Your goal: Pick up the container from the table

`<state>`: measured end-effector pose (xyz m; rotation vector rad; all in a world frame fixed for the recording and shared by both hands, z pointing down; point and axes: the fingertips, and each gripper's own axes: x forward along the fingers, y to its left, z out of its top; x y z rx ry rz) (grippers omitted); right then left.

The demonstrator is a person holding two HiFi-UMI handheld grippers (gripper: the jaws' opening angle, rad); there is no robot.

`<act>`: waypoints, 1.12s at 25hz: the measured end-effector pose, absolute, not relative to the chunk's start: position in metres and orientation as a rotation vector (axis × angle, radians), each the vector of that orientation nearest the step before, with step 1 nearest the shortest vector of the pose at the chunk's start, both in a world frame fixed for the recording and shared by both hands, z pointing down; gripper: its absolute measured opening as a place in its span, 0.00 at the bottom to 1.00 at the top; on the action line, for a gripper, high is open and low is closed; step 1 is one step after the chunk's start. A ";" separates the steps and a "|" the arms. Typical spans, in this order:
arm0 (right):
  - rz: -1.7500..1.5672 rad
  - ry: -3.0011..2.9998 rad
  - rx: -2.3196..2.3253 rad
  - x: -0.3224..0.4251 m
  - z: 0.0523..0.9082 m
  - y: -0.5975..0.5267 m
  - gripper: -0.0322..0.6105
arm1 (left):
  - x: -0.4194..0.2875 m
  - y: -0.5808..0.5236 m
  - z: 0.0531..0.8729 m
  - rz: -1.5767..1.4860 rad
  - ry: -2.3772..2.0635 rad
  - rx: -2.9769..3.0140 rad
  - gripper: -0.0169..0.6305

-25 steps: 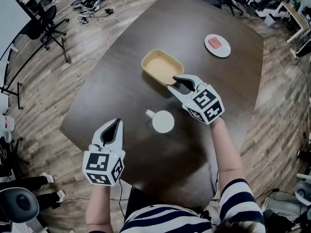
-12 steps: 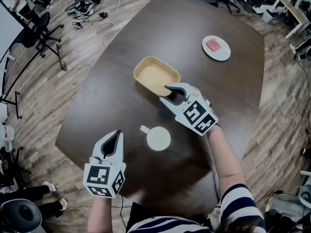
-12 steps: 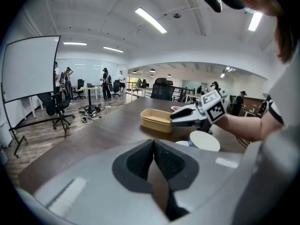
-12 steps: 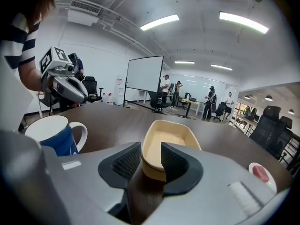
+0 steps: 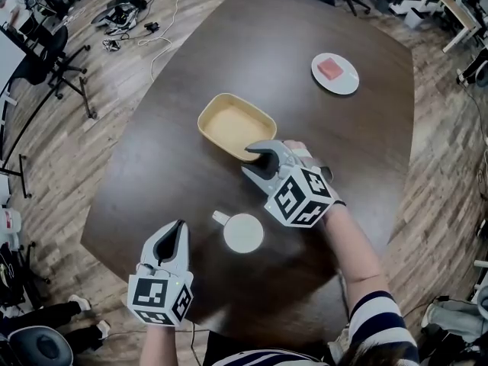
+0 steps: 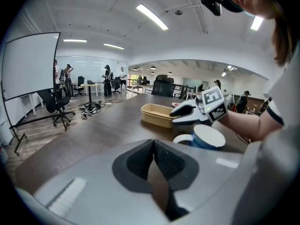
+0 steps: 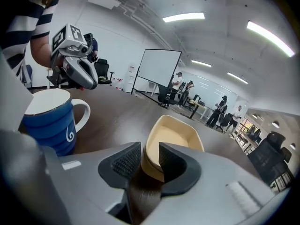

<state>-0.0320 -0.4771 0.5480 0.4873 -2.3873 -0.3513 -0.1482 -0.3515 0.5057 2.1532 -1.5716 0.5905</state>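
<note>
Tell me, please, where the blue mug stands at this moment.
In the head view, the blue mug stands on the dark table between the left gripper and the right gripper, nearer the person than the beige container.

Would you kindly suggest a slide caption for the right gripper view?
Right gripper, jaws astride the tan container's near rim, blue mug at left.
</note>
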 end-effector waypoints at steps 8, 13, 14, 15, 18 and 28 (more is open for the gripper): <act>-0.429 -2.332 0.423 -0.031 0.551 -0.476 0.18 | -0.155 -0.348 0.509 0.584 -1.589 2.128 0.03; -0.442 -2.304 0.385 -0.031 0.554 -0.472 0.12 | -0.159 -0.343 0.502 0.569 -1.604 2.124 0.03; -0.438 -2.302 0.383 -0.031 0.554 -0.472 0.12 | -0.160 -0.342 0.500 0.567 -1.608 2.125 0.03; -0.430 -2.302 0.382 -0.031 0.553 -0.472 0.12 | -0.162 -0.341 0.498 0.566 -1.612 2.126 0.03; -0.402 -2.301 0.379 -0.032 0.552 -0.471 0.11 | -0.166 -0.338 0.490 0.558 -1.627 2.128 0.03; -0.400 -2.251 0.412 -0.024 0.530 -0.453 0.11 | -0.178 -0.317 0.463 0.531 -1.656 2.152 0.03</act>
